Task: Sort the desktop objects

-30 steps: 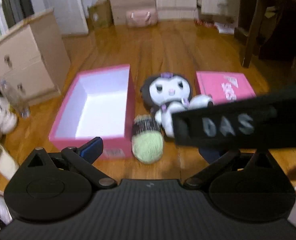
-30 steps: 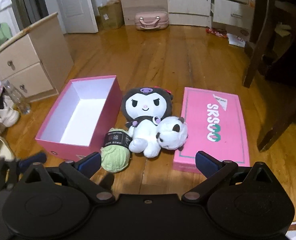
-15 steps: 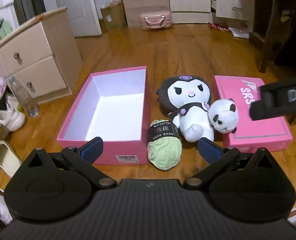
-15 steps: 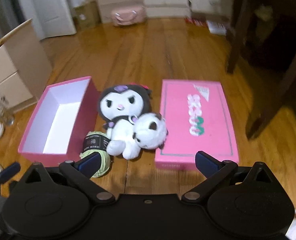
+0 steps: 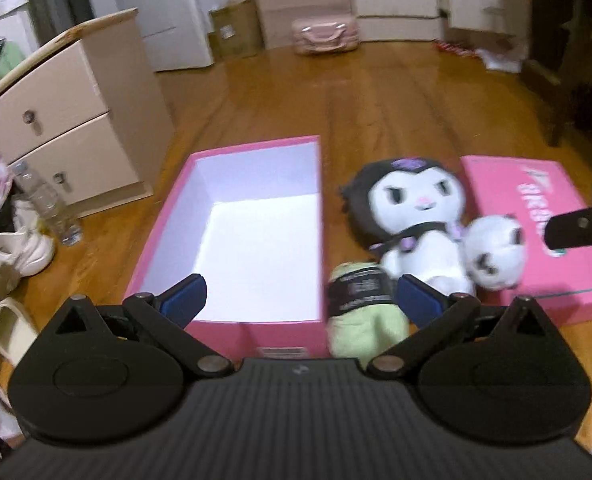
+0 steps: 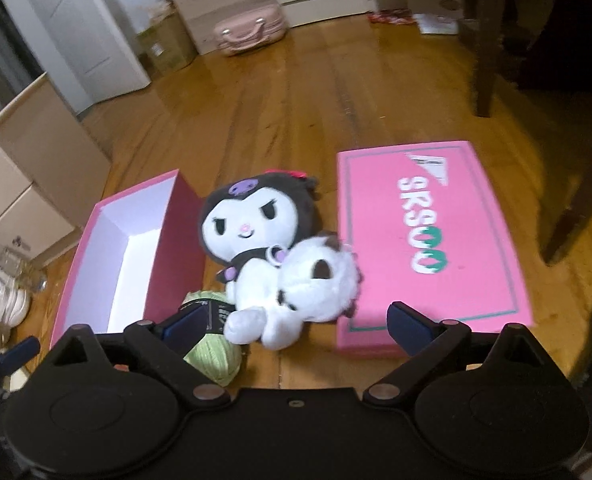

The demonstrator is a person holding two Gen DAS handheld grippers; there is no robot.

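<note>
Two grippers hang over a wooden floor (image 5: 375,112) with nothing in either. Against a second ago, the left wrist view has closed in on the open pink box (image 5: 248,240), which now fills more of the frame, and the black bar of the right gripper, which then crossed in front of the toys, now only pokes in at the right edge. The right wrist view has swung toward the pink lid (image 6: 427,240), which lies flat, printed side up, just beside the toys. That lid shows whole only from the right wrist; from the left it is cut by the frame edge. The box's white inside is seen fully only from the left wrist (it holds nothing). Between box and lid sits the black-and-white plush doll (image 6: 256,236), with the smaller white plush (image 6: 319,284) pressed against its right side and touching the lid's edge. The green yarn ball (image 5: 363,312) lies against the box's near corner, below the doll. The left gripper (image 5: 299,300) stands wide open above the box's near wall and the yarn. The right gripper (image 6: 296,326) is also wide, its jaws closing slightly, pads clear of the doll's legs beneath. Around them: a beige drawer unit (image 5: 64,120), a plastic bottle (image 5: 48,204) and what seem to be shoes (image 5: 20,248) at the left, a pink case (image 6: 248,30) far back, and dark chair legs (image 6: 483,40) to the right.
</note>
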